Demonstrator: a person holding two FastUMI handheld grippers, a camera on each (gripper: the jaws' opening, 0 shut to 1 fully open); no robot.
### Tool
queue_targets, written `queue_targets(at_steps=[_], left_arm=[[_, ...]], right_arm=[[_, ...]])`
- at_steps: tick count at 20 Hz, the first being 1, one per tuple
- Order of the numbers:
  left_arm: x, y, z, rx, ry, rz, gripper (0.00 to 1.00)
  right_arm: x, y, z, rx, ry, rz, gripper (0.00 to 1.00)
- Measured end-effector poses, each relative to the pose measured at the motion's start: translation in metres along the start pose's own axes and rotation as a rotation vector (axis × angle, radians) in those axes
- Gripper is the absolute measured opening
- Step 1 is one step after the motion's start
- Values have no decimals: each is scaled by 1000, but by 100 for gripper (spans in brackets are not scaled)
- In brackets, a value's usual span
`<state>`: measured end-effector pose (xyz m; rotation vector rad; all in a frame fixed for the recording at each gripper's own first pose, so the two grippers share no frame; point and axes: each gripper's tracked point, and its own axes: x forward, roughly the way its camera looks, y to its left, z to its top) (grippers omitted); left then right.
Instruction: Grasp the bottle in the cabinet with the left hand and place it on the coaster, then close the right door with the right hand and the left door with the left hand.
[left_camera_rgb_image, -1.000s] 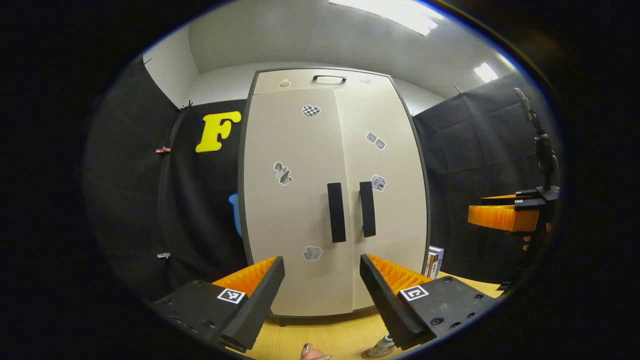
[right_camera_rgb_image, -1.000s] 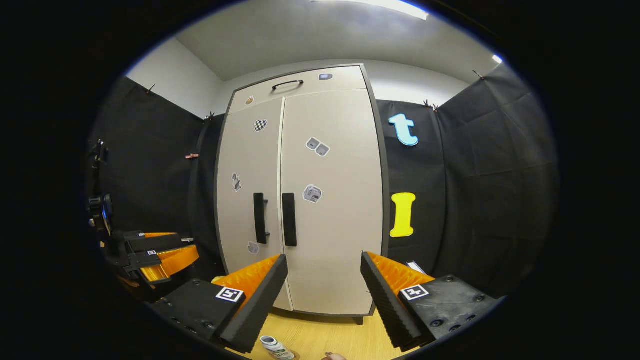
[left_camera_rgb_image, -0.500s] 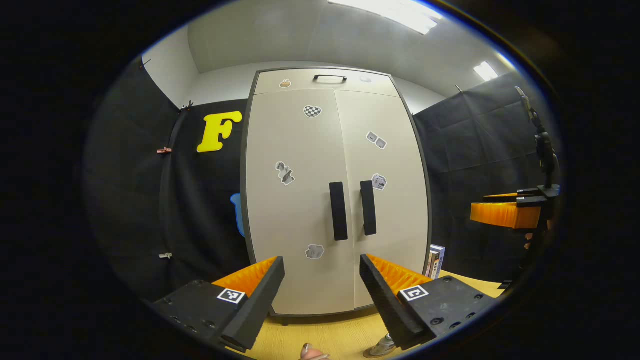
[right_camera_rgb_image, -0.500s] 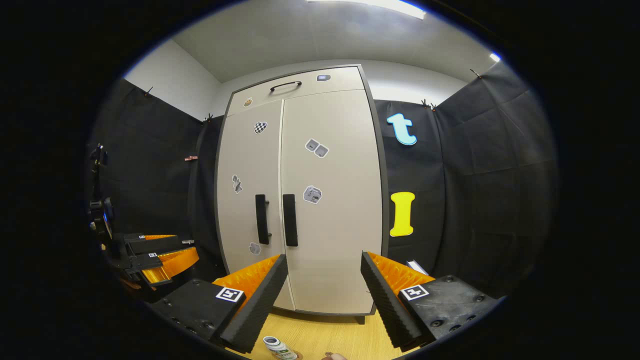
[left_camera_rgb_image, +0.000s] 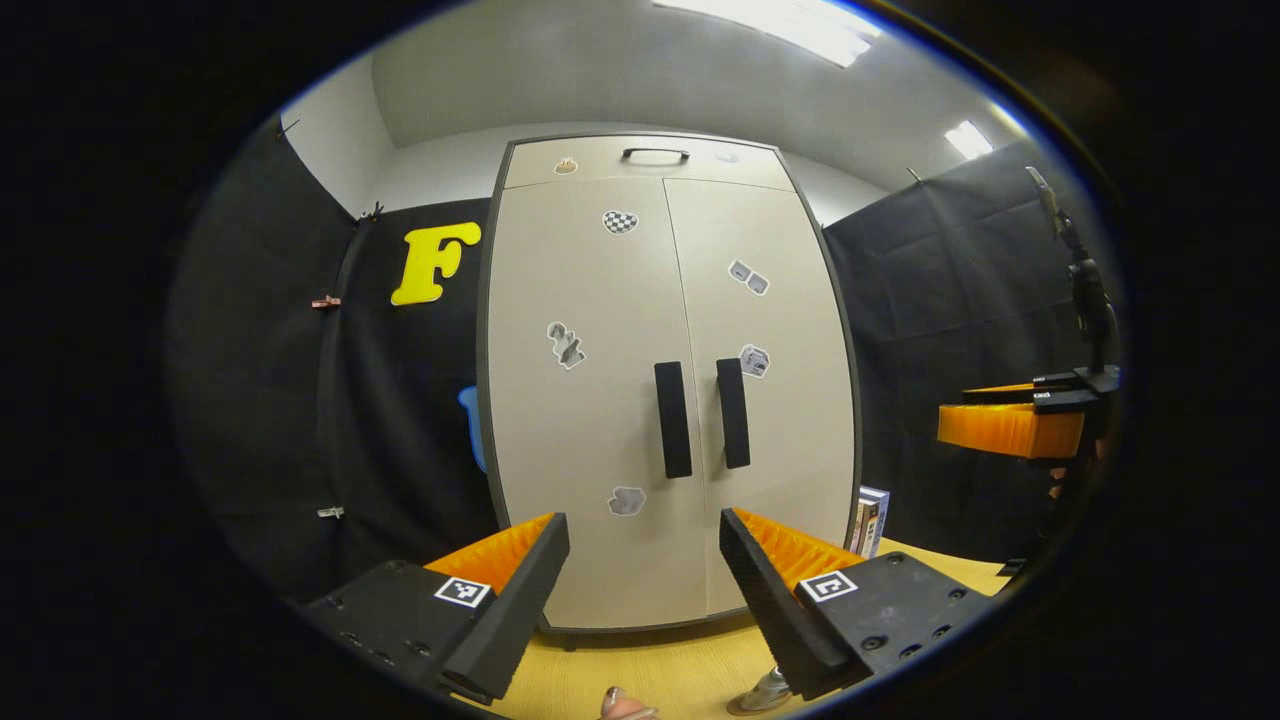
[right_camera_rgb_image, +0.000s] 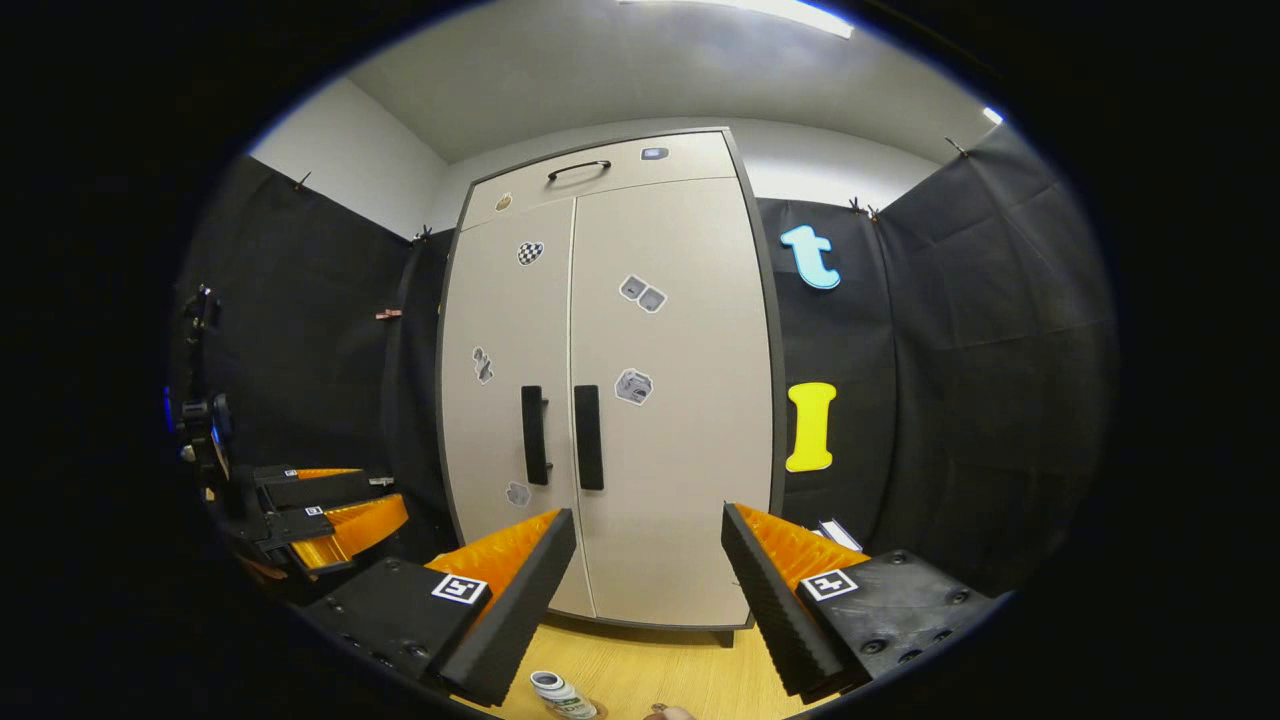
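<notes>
Beige and flat, both cabinet doors, the left door (left_camera_rgb_image: 590, 400) and the right door (left_camera_rgb_image: 770, 390), sit flush ahead of my tongs, their two dark handles side by side. I judge the closing steps done, or close to it. My left tongs (left_camera_rgb_image: 645, 600) are spread apart and hold nothing; my right tongs (right_camera_rgb_image: 650, 600) are likewise apart and empty. Off to the right of my left tongs I can see the other pair hanging in the air.

The bottle (right_camera_rgb_image: 562, 695) stands on the wooden surface (right_camera_rgb_image: 660, 665) just below and between the fingers of my right tongs, out of the cabinet. A brownish rim shows under it, which I take to be the coaster (right_camera_rgb_image: 588, 712), though the edge of the right gripper view cuts it off and I cannot be sure the bottle sits squarely on it. In the left gripper view it peeks out just below the right-hand finger.

What worries me now is the bottle's place, low and close under both pairs of tongs. If I drop either hand while pulling back, a finger could clip it and tip it off the coaster. A careless nudge forward could also catch a handle and spring a door open again.
</notes>
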<state>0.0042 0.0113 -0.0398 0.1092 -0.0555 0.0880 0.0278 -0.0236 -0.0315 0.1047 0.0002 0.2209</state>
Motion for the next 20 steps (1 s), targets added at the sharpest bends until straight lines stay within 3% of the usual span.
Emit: queue_targets(at_steps=[20], left_arm=[[0,5,2,-21,-5,12,96]], right_arm=[[3,-2,-2,13,4,1,98]])
